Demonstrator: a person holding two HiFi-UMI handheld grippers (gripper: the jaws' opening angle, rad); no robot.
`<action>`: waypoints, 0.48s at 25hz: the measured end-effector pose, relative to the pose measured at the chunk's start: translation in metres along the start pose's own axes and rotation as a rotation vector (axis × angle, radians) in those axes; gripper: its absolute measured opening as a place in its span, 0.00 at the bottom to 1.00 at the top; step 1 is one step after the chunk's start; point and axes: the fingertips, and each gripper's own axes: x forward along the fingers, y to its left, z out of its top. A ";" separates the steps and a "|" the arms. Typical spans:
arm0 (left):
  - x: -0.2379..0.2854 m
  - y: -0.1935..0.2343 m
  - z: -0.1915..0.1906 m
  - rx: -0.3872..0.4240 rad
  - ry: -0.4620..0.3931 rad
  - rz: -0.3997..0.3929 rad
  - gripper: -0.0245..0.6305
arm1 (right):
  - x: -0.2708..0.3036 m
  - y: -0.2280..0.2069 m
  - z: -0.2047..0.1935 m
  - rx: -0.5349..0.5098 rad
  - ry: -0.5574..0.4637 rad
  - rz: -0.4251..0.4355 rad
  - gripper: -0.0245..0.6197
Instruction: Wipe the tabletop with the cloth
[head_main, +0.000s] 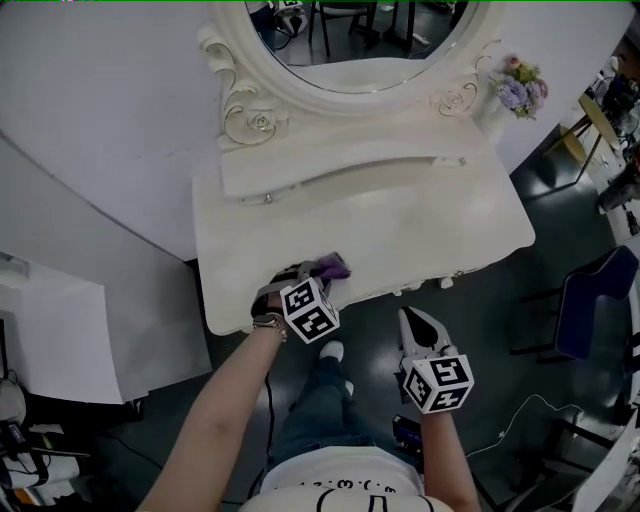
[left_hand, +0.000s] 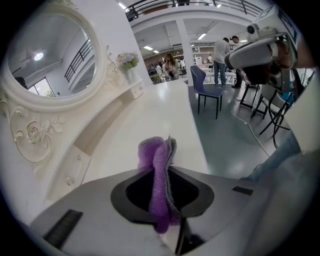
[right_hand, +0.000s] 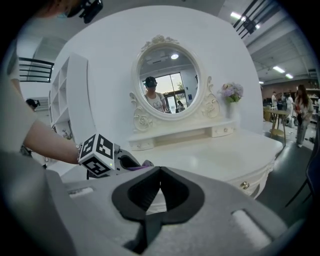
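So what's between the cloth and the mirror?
From the cloth: bare tabletop, then the low shelf under the mirror; head view shows it.

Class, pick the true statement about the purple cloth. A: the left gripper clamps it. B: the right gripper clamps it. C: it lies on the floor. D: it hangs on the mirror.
A: the purple cloth is pinched between the jaws of the left gripper, at the white tabletop's front edge.

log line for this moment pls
left hand-held gripper: shut on purple cloth | cloth at tabletop front edge | right hand-held gripper: shut, empty, off tabletop
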 end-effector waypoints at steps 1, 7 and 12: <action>-0.003 -0.012 0.001 -0.001 -0.005 -0.007 0.15 | -0.006 0.003 -0.003 0.002 -0.003 0.003 0.04; -0.029 -0.077 0.004 -0.038 -0.043 -0.138 0.15 | -0.036 0.021 -0.021 -0.005 -0.007 0.026 0.04; -0.065 -0.098 0.005 -0.076 -0.093 -0.236 0.15 | -0.048 0.026 -0.023 -0.003 -0.016 0.035 0.04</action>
